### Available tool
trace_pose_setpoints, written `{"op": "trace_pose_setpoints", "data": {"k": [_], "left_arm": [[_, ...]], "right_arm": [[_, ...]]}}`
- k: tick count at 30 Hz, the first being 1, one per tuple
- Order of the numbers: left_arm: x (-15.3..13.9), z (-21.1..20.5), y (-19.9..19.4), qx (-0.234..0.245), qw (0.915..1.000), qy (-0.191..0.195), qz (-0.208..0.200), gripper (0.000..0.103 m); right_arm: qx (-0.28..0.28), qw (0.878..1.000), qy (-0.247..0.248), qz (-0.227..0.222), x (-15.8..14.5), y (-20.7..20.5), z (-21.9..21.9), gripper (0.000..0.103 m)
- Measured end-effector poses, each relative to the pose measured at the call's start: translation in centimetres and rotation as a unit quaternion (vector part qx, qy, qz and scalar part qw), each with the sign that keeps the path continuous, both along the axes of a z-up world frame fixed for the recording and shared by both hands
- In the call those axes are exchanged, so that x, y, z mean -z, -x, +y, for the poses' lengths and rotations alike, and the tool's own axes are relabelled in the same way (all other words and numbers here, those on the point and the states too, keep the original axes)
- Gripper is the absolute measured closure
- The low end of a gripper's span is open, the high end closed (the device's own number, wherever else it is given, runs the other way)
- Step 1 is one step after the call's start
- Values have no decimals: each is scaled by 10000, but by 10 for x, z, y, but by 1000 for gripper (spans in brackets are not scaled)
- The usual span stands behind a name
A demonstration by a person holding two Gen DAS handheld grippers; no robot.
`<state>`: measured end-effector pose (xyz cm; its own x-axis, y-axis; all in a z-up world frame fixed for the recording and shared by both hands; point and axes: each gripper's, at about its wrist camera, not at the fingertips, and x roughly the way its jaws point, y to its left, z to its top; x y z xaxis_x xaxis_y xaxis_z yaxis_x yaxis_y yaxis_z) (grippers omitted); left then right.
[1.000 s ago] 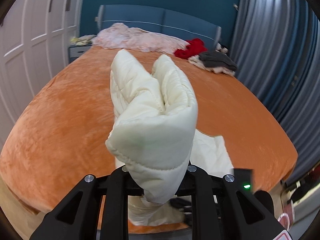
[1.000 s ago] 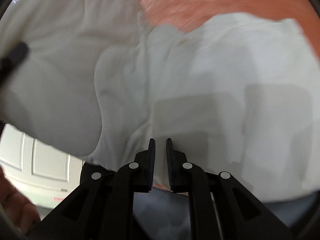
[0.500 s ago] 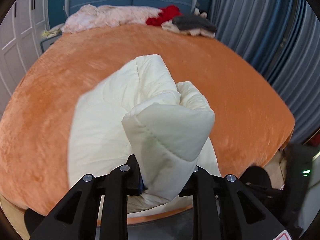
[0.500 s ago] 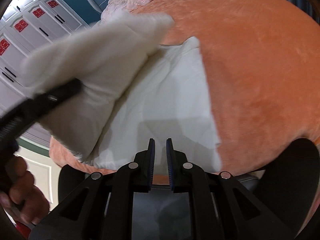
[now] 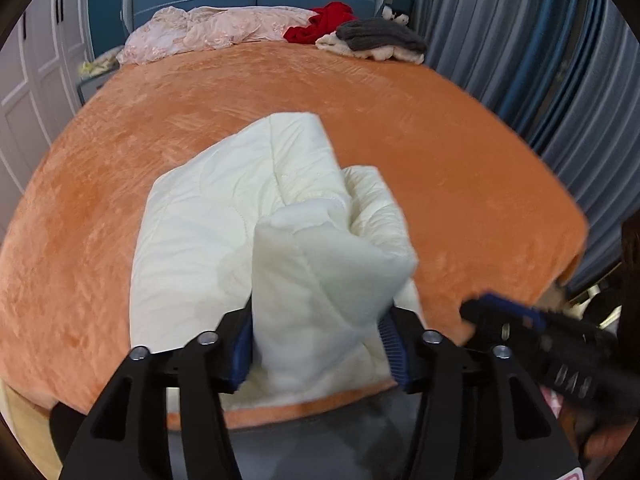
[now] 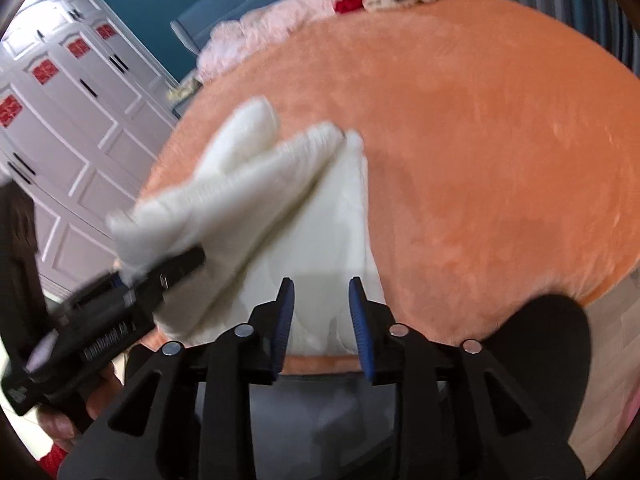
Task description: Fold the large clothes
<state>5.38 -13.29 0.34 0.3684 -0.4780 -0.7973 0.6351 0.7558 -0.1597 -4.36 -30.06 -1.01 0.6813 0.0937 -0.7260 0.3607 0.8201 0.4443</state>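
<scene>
A cream quilted garment (image 5: 224, 220) lies partly folded near the front edge of the orange bed (image 5: 440, 160). One thick fold of it rises between the jaws of my left gripper (image 5: 320, 344), which are opening; the padding still fills the gap but looks slack against the pads. From the right wrist view, the left gripper (image 6: 160, 276) shows at the left with that raised fold (image 6: 240, 176) at its tip, above the flat part of the garment (image 6: 332, 240). My right gripper (image 6: 322, 292) hovers over the garment's near edge, its jaws opening with nothing between them. It also shows blurred as the right gripper (image 5: 520, 328).
Pink bedding (image 5: 216, 28), a red garment (image 5: 328, 20) and a grey garment (image 5: 380, 34) are heaped by the blue headboard. Grey curtains (image 5: 540, 60) hang along the right side. White wardrobe doors (image 6: 72, 100) stand to the left. A dark rounded shape (image 6: 540, 340) sits at the bed's near corner.
The left jaws have spread apart around the fold, which has dropped closer to the bed. The right jaws went from shut to parted, and that gripper has drawn back from the garment.
</scene>
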Motion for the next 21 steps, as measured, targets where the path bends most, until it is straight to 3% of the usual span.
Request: {"op": "trace_pose_setpoints", "data": {"k": [3,7,10,16,17,19,21], "left_arm": [[-21,27,6,41,9983,560,187,32],[-37,59,7,-220,9967,782,93,28],[-33,82,-5,-715,9953,626,196,28],[-13,115,-33,-1395,9862,650,607,29],[-11,115,-37,-1442,9859,592,603,29],[-8,115,-41,-1486,9859,496,596,29],[-5,110,-43,-1467,9867,393,582,30]], "right_arm": [[-164,9990,211,-361,-32,-5,8,49],[-557,9955,390,-665,-61,-16,31,34],[-784,9942,388,-629,-66,-32,47,33],[-996,9946,301,-50,-50,-80,67,33],[-1039,9943,242,92,-44,-88,69,36],[-1073,9936,220,287,-35,-91,70,66],[-1070,9932,261,383,-30,-90,70,77]]}}
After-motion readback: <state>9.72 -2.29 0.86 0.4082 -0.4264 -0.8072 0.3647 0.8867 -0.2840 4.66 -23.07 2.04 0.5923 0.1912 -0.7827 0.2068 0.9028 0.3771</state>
